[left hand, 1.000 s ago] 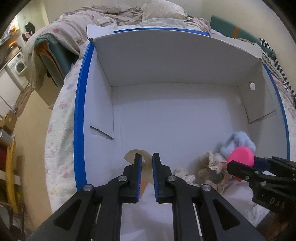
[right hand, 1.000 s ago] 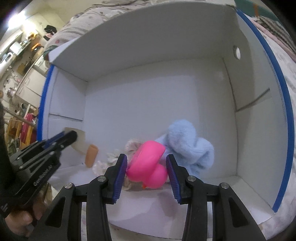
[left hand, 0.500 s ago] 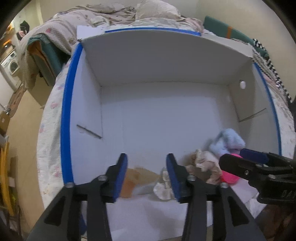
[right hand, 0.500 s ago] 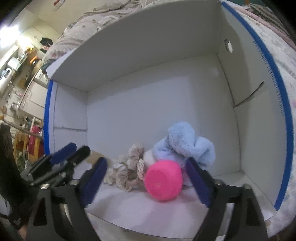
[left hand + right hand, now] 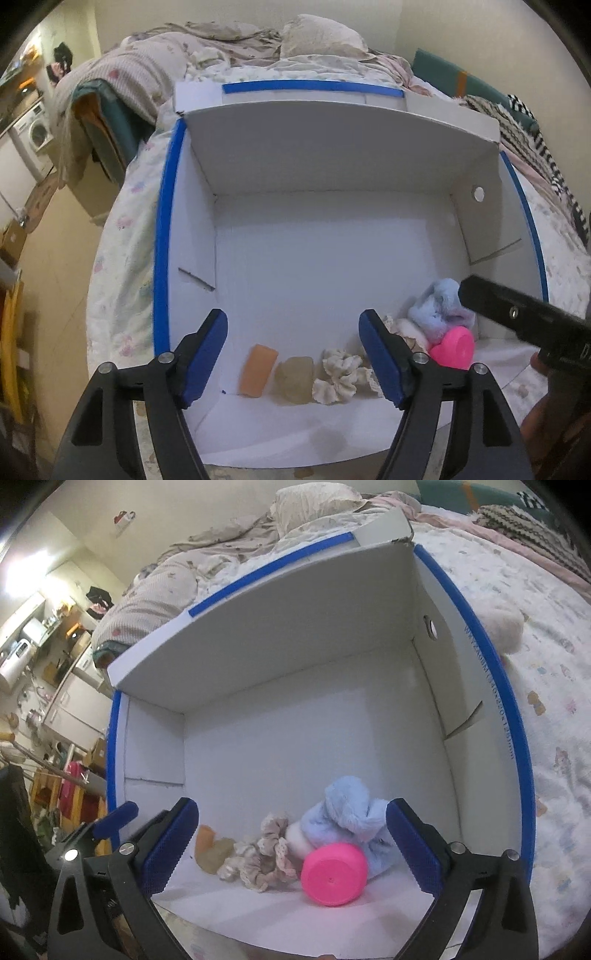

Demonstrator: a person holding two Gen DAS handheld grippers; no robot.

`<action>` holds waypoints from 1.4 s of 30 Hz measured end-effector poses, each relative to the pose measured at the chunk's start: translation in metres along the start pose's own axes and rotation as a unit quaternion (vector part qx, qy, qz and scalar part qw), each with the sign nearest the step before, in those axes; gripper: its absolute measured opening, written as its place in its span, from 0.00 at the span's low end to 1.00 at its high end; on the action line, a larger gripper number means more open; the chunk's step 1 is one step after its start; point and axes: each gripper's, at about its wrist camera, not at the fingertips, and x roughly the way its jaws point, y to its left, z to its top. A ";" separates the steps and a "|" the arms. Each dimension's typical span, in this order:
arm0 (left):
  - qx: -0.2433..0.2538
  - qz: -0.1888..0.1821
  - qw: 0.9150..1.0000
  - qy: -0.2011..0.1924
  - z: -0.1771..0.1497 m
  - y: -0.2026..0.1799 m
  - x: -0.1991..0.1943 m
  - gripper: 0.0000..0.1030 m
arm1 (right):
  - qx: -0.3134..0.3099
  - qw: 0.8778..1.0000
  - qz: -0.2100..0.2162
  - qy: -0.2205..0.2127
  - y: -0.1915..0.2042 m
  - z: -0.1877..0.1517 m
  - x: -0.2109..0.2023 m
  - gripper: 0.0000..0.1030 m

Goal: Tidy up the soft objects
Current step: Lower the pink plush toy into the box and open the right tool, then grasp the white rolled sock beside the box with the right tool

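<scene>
Left gripper [image 5: 293,354] spread wide, jaws just been opening, nothing pinched; hangs over near edge of white box [image 5: 332,162], above orange sponge [image 5: 258,370], yellowish sponge [image 5: 295,378] and cream scrunchie [image 5: 340,374], touching none. Right gripper [image 5: 291,847] at full spread, jaws just been opening, empty; pink bowl-shaped toy [image 5: 334,873] lying loose on box floor between blue pads [image 5: 171,849], no contact.

Left wrist view only: orange sponge as full rectangle, bare floor of box to far wall, right gripper as black bar at right edge over blue plush [image 5: 439,314] and pink toy [image 5: 454,347]. Right wrist view only: beige frilly scrunchies [image 5: 264,853] piled against pink toy, round hole in right wall of box, beige lump [image 5: 506,627] out on bedsheet, kitchen shelves at far left.

White box with blue-taped rim [image 5: 517,738] sits on bed [image 5: 122,258]. Inside, all along near wall: sponges at left, scrunchies in middle, blue plush [image 5: 351,819] and pink toy in right corner, touching.
</scene>
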 end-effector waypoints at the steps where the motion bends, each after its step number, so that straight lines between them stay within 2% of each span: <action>1: -0.004 0.004 1.000 0.000 0.000 0.002 0.000 0.69 | -0.002 1.000 -0.001 0.001 0.000 0.000 0.000 1.00; 12: 0.012 0.023 1.000 -0.014 -0.007 -0.003 -0.015 0.69 | -0.007 1.000 -0.014 0.000 0.000 -0.006 0.001 1.00; 23: -0.015 0.014 1.000 -0.017 -0.015 0.012 -0.039 0.69 | -0.007 1.000 -0.022 -0.005 -0.005 -0.020 -0.016 1.00; 25: -0.021 0.025 0.999 -0.012 -0.020 0.015 -0.041 0.69 | -0.010 1.000 -0.023 -0.008 -0.004 -0.023 -0.020 1.00; 28: -0.037 0.016 0.999 0.002 -0.029 0.020 -0.041 0.69 | -0.013 1.000 -0.025 -0.013 -0.004 -0.029 -0.026 1.00; 35: -0.036 0.023 0.999 -0.007 -0.050 0.025 -0.055 0.69 | -0.011 0.999 -0.026 -0.019 -0.006 -0.048 -0.038 1.00; 42: -0.046 0.036 0.998 0.010 -0.070 0.031 -0.057 0.69 | 0.003 0.999 -0.023 -0.043 -0.016 -0.064 -0.061 1.00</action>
